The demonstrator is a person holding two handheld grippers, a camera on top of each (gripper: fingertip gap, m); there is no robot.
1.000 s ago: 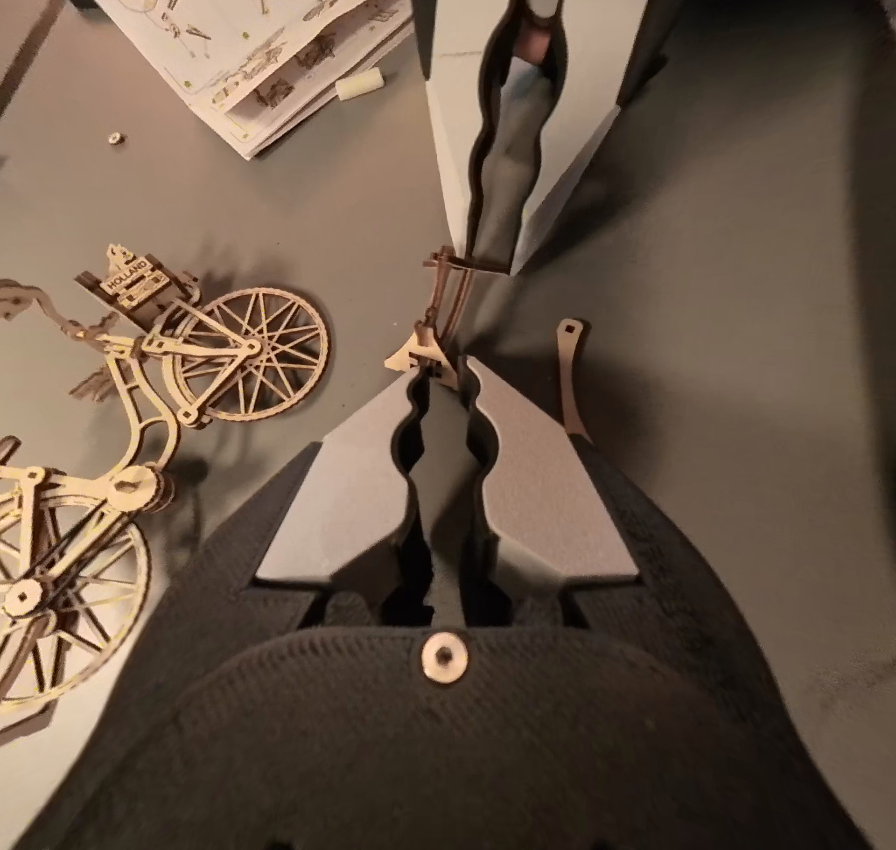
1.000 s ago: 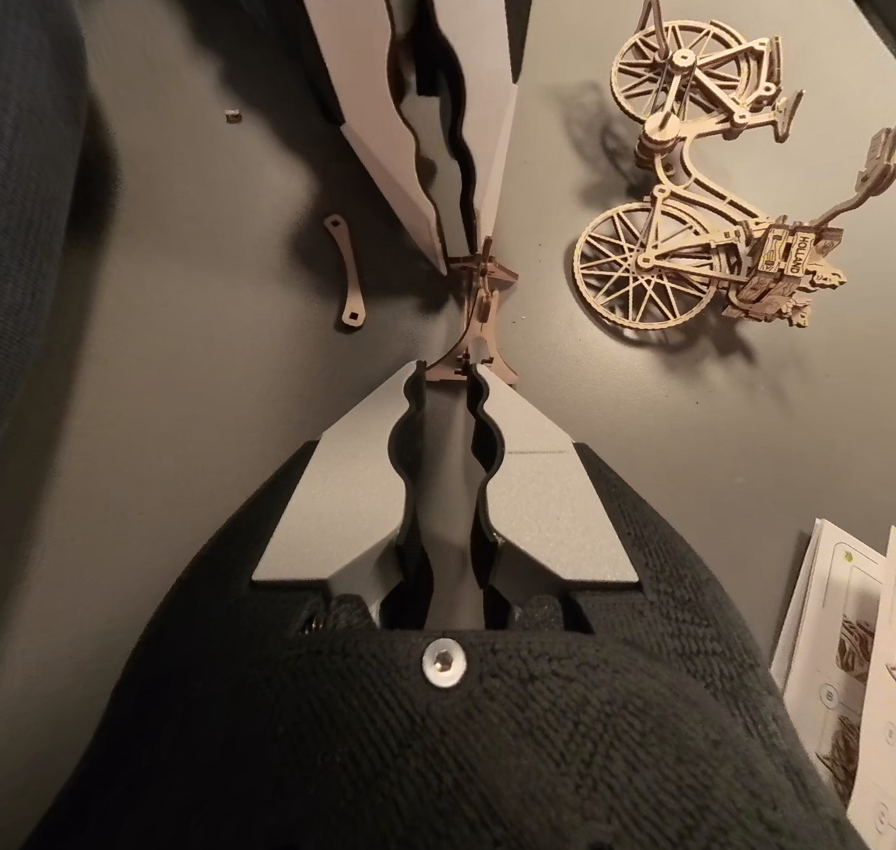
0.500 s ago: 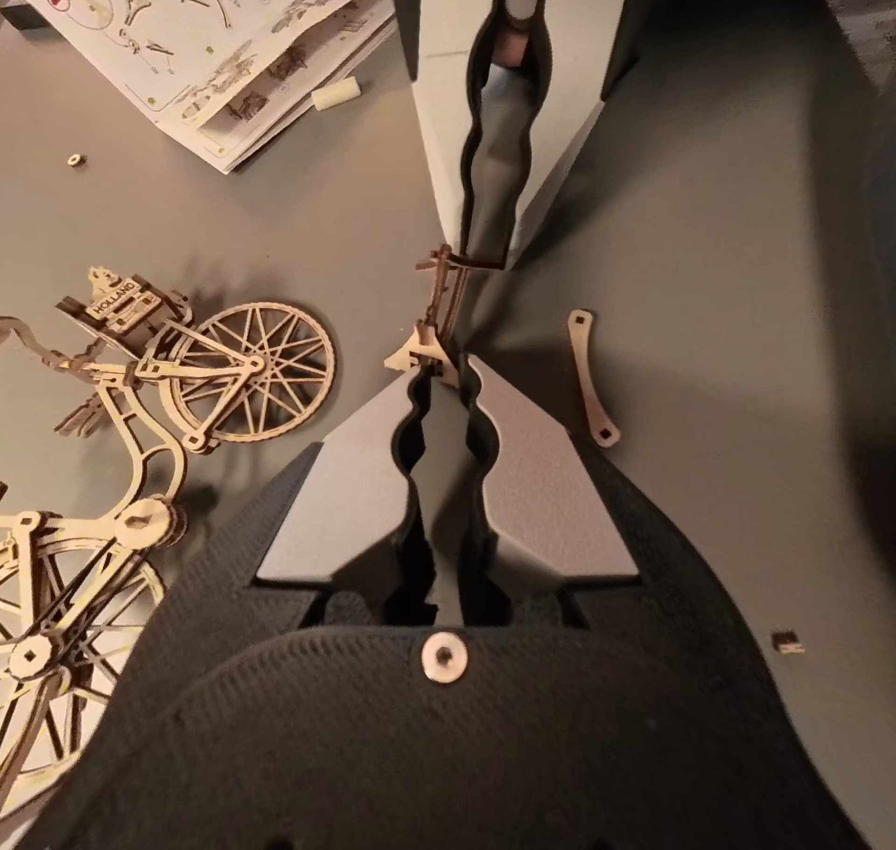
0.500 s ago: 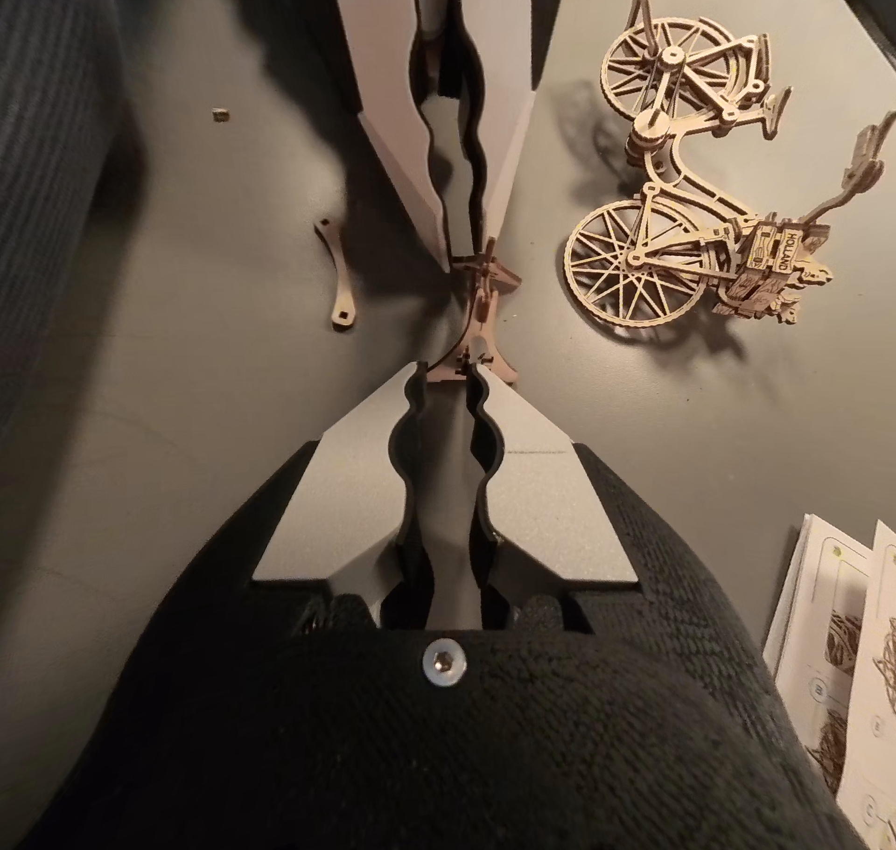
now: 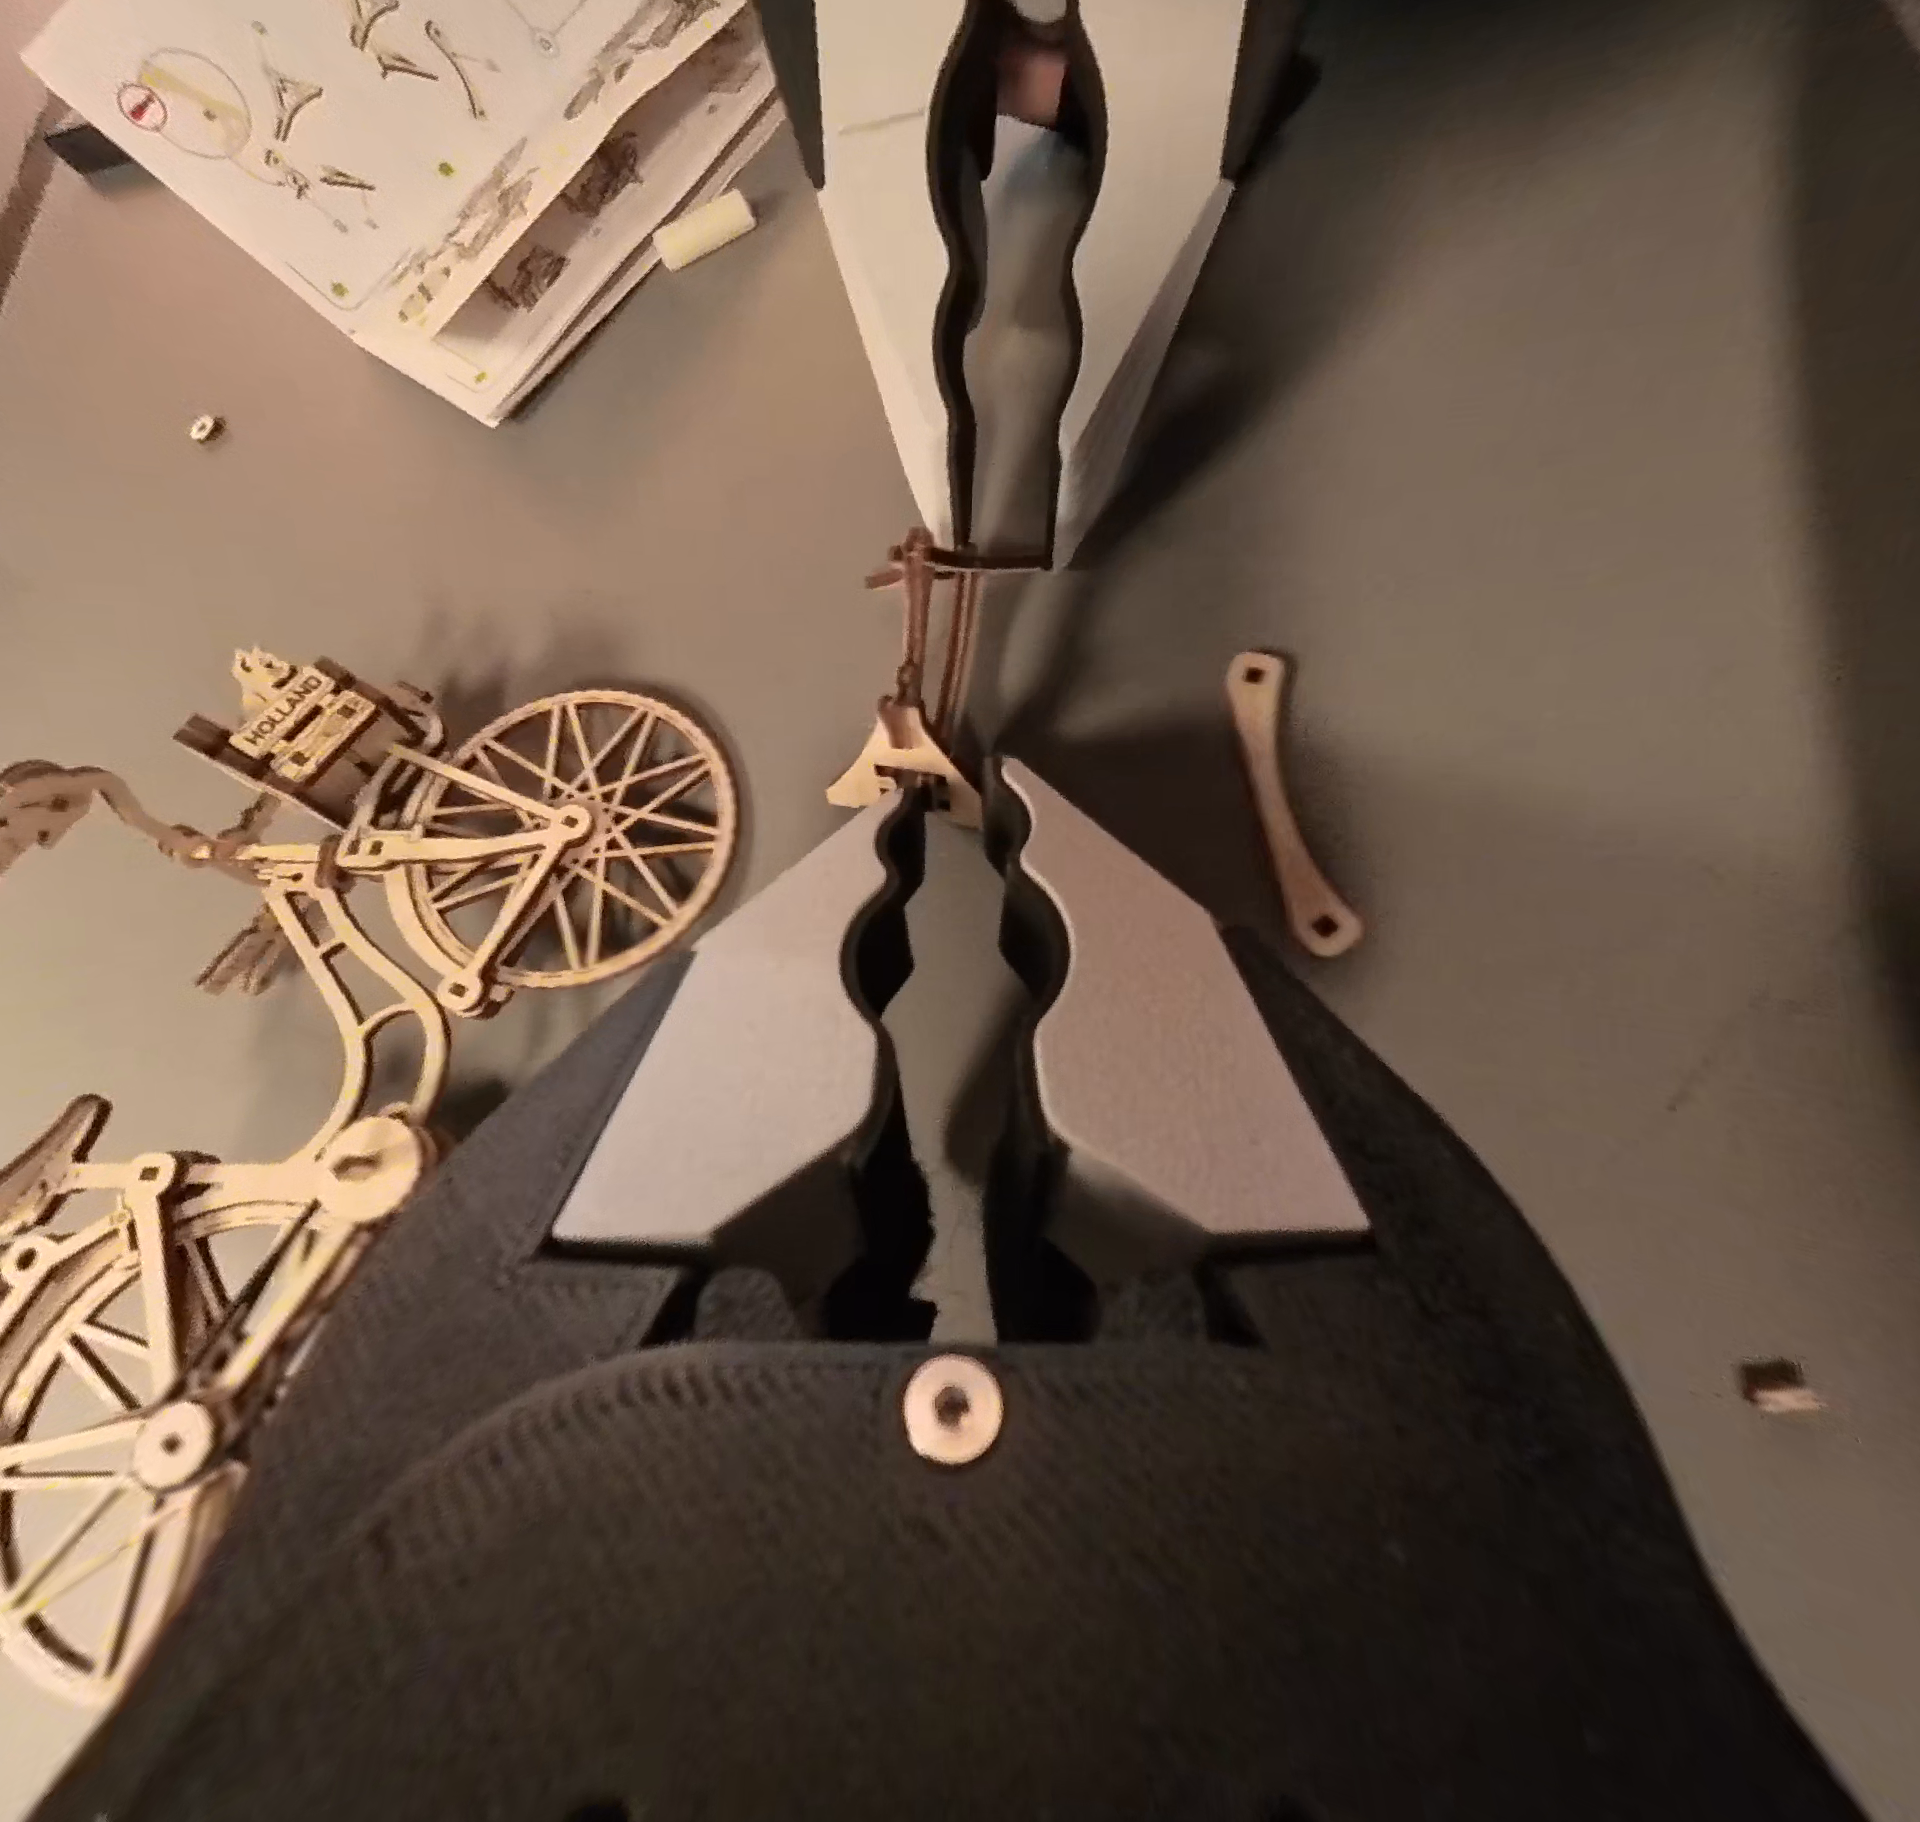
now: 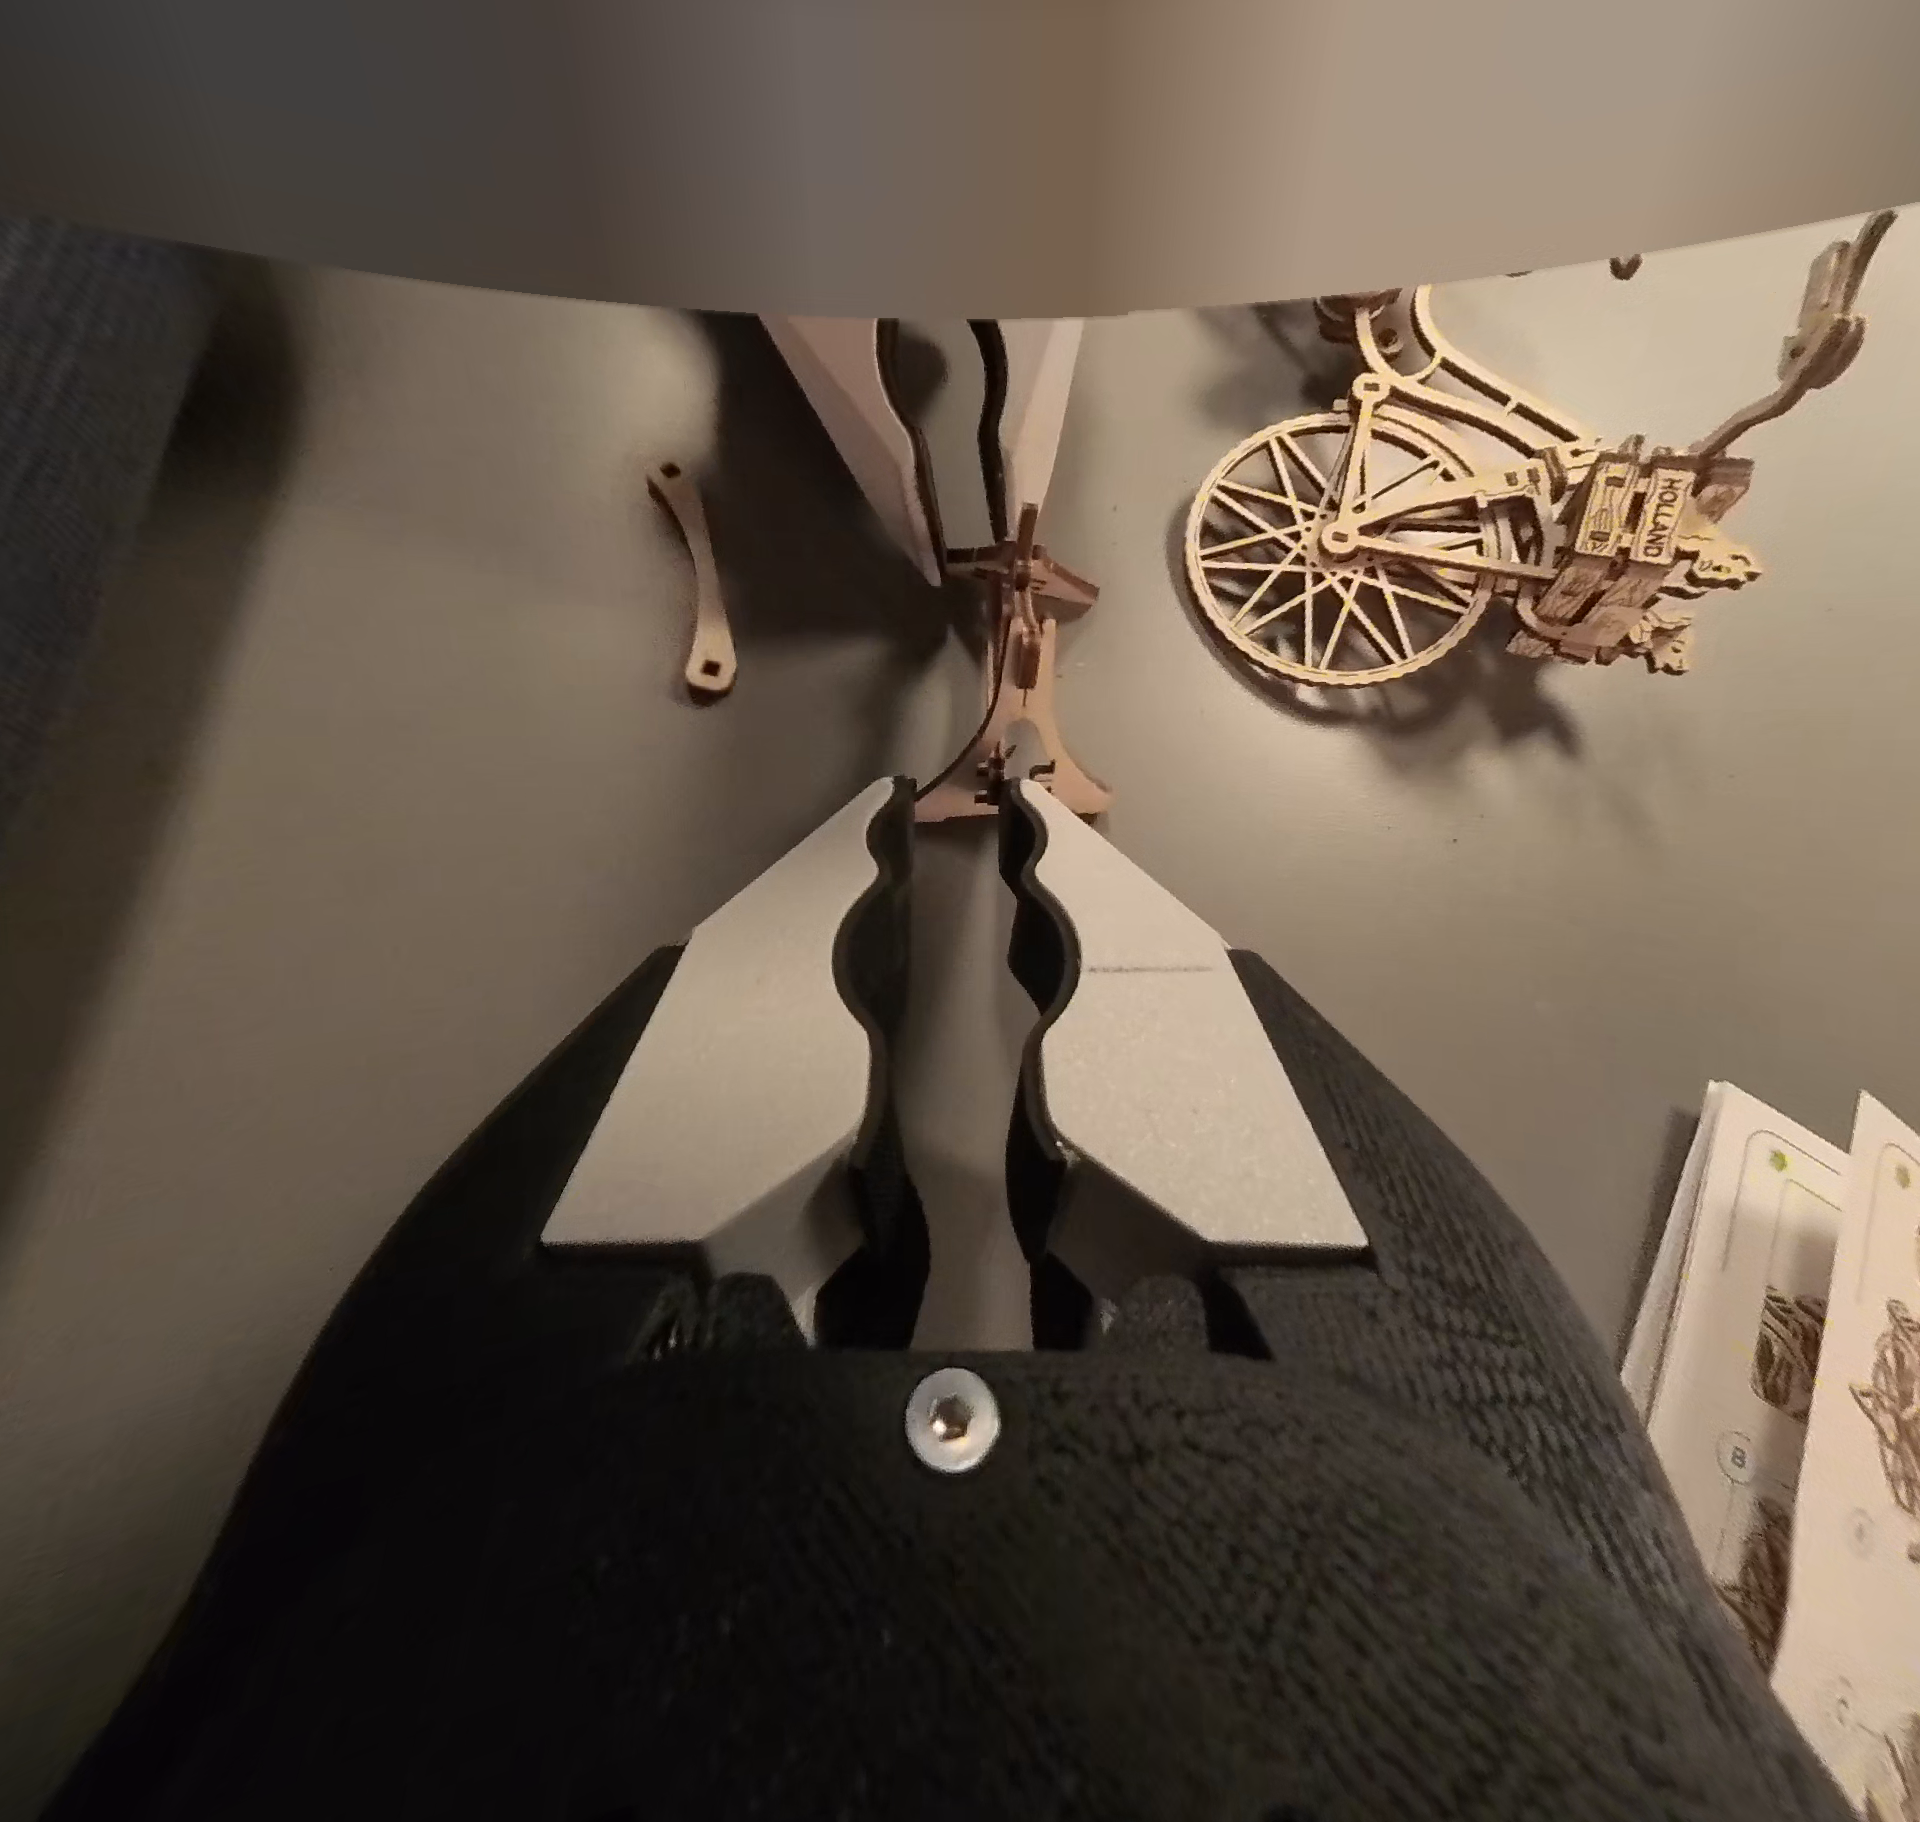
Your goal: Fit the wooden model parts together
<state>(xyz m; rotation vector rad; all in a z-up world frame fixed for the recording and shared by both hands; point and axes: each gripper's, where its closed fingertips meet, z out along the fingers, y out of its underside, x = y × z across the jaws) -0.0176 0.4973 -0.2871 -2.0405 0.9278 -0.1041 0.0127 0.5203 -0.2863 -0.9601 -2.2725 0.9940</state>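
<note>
A small wooden sub-assembly (image 5: 920, 692) of thin struts with a forked foot hangs between my two grippers just above the grey table (image 5: 1558, 629). My left gripper (image 5: 951, 785) is shut on its near, forked end. My right gripper (image 5: 1003, 551) comes in from the far side and is shut on the crossbar end. In the right wrist view, my right gripper (image 6: 961, 796) pinches one end of the sub-assembly (image 6: 1023, 660) and my left gripper (image 6: 971, 546) pinches the other. A wooden bicycle model (image 5: 566, 822) lies flat to the left.
A loose curved wooden strip (image 5: 1283, 796) lies to the right of the grippers and also shows in the right wrist view (image 6: 701, 577). The bicycle (image 6: 1335, 538) shows there too. An instruction booklet (image 5: 416, 131), a white cylinder (image 5: 703, 232), a small nut (image 5: 205, 429) and a tiny wooden block (image 5: 1779, 1398) lie around. My right fingertips sit around 5 cm from my left ones. The bicycle (image 6: 1335, 538) lies around 7 cm away from my left fingertips. It turns up in the left wrist view (image 5: 570, 816) as well.
Both grippers stay shut on the sub-assembly. The pair has shifted a little over the table, so the curved strip now shows in full and the bicycle has slid in both views.
</note>
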